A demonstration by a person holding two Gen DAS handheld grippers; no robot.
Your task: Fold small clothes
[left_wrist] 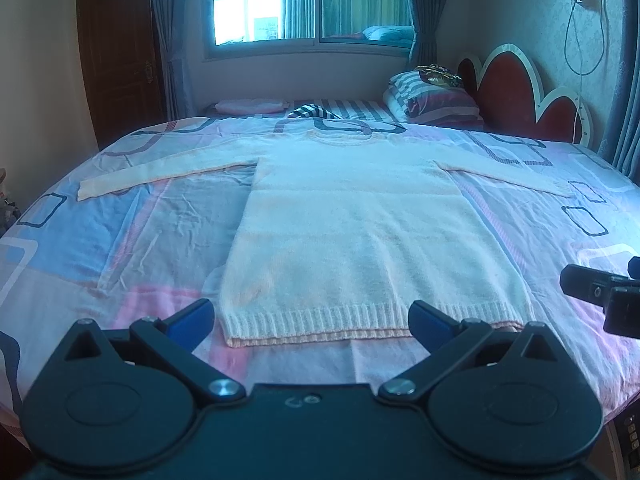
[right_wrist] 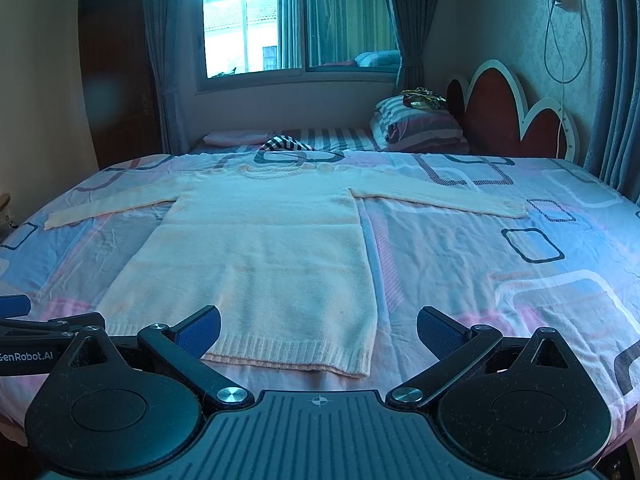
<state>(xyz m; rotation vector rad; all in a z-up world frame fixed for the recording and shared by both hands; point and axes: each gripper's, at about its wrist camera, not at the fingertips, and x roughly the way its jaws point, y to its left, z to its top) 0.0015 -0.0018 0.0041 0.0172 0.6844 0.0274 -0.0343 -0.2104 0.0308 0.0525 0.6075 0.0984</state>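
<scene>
A pale cream knitted sweater (left_wrist: 360,224) lies flat on the bed (left_wrist: 120,240), front up, both sleeves spread out sideways and its ribbed hem nearest the cameras. The bed's sheet is patterned in pink, blue and white with dark rounded rectangles. Beyond the sweater's collar lie a striped cloth (left_wrist: 312,112) and a folded pink item (left_wrist: 248,105); beyond its right sleeve sit striped pillows (left_wrist: 432,98) against a red headboard (left_wrist: 516,92). Nothing lies on the sweater. The left gripper (left_wrist: 312,320) hovers just short of the hem, fingers wide and empty. The right gripper (right_wrist: 318,330) hovers by the hem's right corner, fingers wide and empty.
</scene>
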